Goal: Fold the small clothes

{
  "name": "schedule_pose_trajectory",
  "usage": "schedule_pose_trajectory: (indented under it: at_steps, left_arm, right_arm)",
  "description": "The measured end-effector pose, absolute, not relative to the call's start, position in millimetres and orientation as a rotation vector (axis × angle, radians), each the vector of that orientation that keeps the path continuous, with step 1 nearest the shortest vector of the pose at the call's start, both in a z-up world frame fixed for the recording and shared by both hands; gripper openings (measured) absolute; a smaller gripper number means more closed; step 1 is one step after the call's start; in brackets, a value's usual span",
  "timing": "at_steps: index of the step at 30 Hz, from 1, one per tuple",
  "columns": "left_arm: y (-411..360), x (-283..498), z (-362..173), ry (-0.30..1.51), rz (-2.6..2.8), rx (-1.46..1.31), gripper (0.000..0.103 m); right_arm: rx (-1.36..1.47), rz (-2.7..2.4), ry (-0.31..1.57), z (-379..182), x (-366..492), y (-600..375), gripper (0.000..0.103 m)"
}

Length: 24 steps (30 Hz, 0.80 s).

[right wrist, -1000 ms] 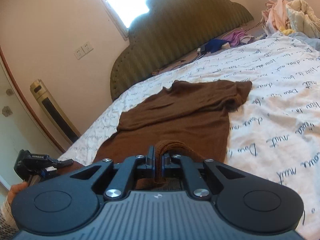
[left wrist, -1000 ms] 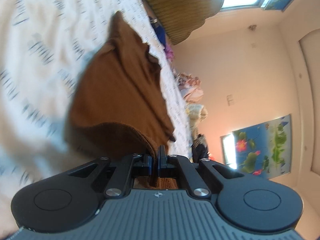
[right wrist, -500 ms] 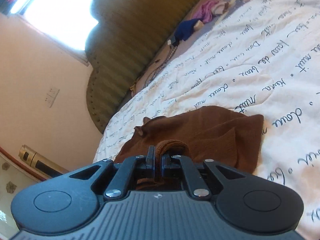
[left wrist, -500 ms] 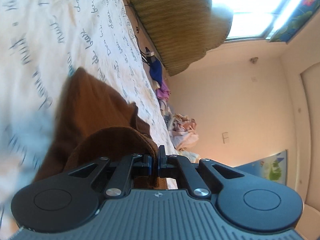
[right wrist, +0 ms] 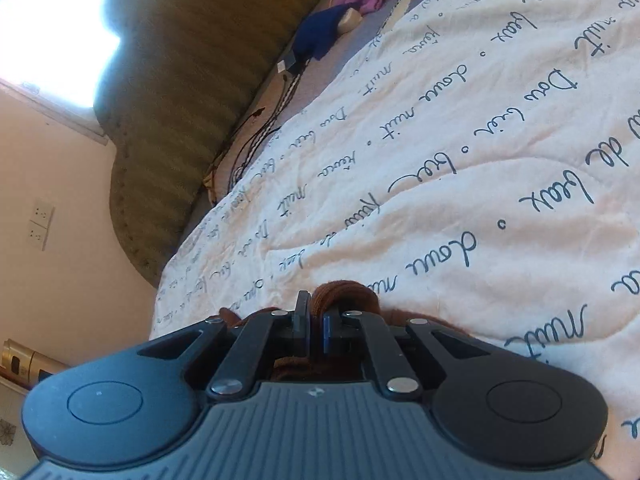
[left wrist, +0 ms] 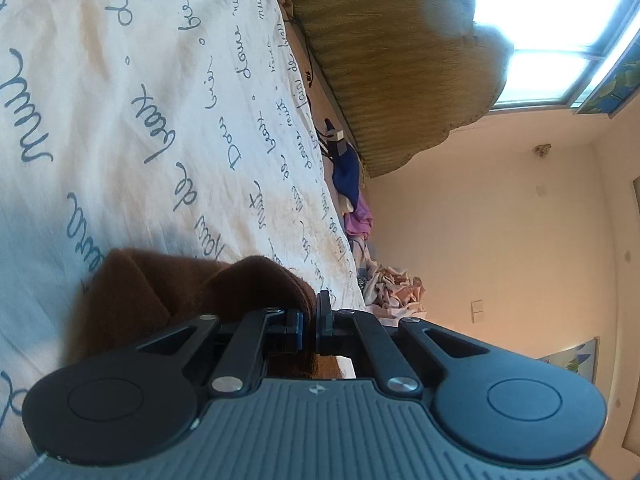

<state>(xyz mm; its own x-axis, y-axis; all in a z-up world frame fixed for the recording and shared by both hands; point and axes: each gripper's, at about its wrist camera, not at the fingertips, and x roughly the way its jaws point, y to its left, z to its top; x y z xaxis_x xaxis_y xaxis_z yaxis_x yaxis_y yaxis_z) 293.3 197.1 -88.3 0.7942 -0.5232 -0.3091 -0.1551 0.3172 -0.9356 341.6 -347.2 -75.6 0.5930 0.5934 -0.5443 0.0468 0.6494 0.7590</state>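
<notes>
Across the cream quilt (right wrist: 500,184) printed with looping script, which serves as the folding surface, lies the brown knit top (left wrist: 132,304), bunched low toward both cameras. Each edge is pinched so the fabric can be carried over in one fold: the left gripper (left wrist: 309,322) and the right gripper (right wrist: 316,326) are both clamped tight on it.
</notes>
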Motion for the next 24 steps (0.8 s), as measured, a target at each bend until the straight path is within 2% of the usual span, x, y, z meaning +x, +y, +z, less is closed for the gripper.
schedule_pose_trajectory:
  at_steps: [4,5,6,7,8,9,10,11,12,14,17,19,22,23,24]
  left_arm:
    - [200,310,-110,0.715,-0.2,-1.248,0.005]
    - [202,313,-116,0.737,-0.195,-1.251,0.013]
    - [205,313,-121,0.741,-0.184,-1.267,0.013]
    - [208,313,-120,0.736,-0.18,-1.272,0.013]
    - [210,311,-114,0.727,-0.17,-1.256,0.025]
    - [214,307,-104,0.707,-0.163,-1.219,0.034]
    - [215,303,-93,0.685,-0.163,-1.182,0.053]
    - [216,298,-81,0.662,-0.166,-1.142,0.068]
    - [215,293,-67,0.647,-0.169,-1.091,0.073]
    - [206,283,-45,0.609,-0.191,-0.994,0.074]
    - [169,282,-35,0.655,-0.302,-0.921,0.075]
    - [140,289,-41,0.705,-0.351,-0.88,0.078]
    - [111,310,-76,0.822,-0.292,-0.804,0.076]
    - [113,314,-92,0.84,-0.254,-0.775,0.053]
    - [118,314,-96,0.826,-0.238,-0.755,0.044]
  right_arm:
    - [0.864,0.335,0.966,-98,362,-341,0.009]
    - [0.869,0.333,0.994,-103,367,-339,0.014]
    - [0.852,0.323,1.01,-104,370,-337,0.024]
    - [0.828,0.336,1.003,-101,370,-336,0.027]
    - [0.788,0.331,0.975,-92,367,-336,0.033]
    - [0.748,0.312,0.948,-82,363,-336,0.051]
    - [0.708,0.307,0.916,-71,358,-337,0.065]
    - [0.659,0.319,0.881,-61,352,-336,0.074]
    - [0.595,0.337,0.846,-49,343,-333,0.074]
    - [0.487,0.34,0.788,-32,327,-327,0.074]
    - [0.439,0.467,0.788,-28,322,-306,0.074]
    - [0.472,0.535,0.837,-41,328,-285,0.074]
    - [0.532,0.618,0.942,-74,347,-263,0.073]
    - [0.486,0.544,0.992,-87,352,-260,0.072]
    - [0.458,0.508,0.967,-94,353,-263,0.06]
